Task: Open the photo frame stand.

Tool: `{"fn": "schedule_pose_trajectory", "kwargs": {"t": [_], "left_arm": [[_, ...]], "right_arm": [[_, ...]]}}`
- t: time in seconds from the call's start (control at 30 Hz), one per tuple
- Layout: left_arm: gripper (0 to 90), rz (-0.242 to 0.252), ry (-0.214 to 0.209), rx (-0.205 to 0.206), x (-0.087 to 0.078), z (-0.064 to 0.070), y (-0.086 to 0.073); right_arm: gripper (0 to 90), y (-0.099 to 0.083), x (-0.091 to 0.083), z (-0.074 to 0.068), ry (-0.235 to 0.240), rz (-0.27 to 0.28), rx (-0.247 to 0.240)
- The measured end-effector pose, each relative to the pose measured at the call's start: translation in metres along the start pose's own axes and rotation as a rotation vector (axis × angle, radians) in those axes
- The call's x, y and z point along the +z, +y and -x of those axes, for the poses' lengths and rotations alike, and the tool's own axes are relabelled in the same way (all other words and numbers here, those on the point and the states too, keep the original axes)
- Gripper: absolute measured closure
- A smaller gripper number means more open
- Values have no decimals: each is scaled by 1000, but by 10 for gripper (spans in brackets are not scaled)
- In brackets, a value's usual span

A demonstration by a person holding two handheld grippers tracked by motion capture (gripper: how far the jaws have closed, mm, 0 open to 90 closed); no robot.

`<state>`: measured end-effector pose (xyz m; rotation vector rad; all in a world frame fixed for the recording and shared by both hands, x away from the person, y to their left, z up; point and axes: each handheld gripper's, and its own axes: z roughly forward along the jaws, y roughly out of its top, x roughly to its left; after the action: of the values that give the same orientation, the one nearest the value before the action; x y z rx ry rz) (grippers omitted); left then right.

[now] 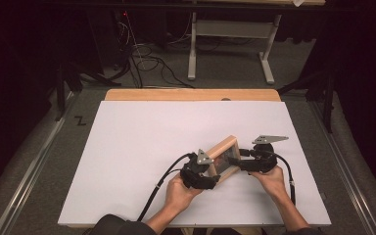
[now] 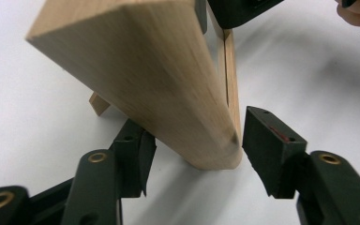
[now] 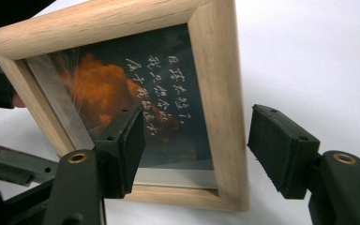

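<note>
- Step in hand, as I judge it: standing a wooden picture frame [image 1: 223, 156] upright on the white table [image 1: 127, 161], with a claw working at each end.
- The frame sits right of centre in the lower half of the high view, between the two hands, propped on a small rear strut [image 2: 98, 103].
- Left claw [image 2: 194, 157]: released, jaws spread on either side of the frame's lower corner; one jaw is close against the wood, the other just clear.
- Right claw [image 3: 194, 150]: also released, jaws straddling the frame's side rail without pinching it.
- Next move likely calls for either closing one claw on a rail to adjust the tilt, or backing both away without nudging the frame.
- Look: light, rounded wood rails; glass over a dark print with an orange cloud [image 3: 101, 91] and white handwritten characters [image 3: 161, 89].
</note>
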<state>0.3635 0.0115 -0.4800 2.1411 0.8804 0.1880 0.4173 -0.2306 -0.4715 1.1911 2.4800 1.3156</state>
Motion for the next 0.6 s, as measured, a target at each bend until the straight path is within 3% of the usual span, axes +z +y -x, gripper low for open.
{"fn": "schedule_pose_trajectory", "kwargs": {"t": [0.6], "left_arm": [[482, -5, -20, -30, -6, -6, 0]], "right_arm": [[395, -5, -2, -11, -9, -17, -32]]}}
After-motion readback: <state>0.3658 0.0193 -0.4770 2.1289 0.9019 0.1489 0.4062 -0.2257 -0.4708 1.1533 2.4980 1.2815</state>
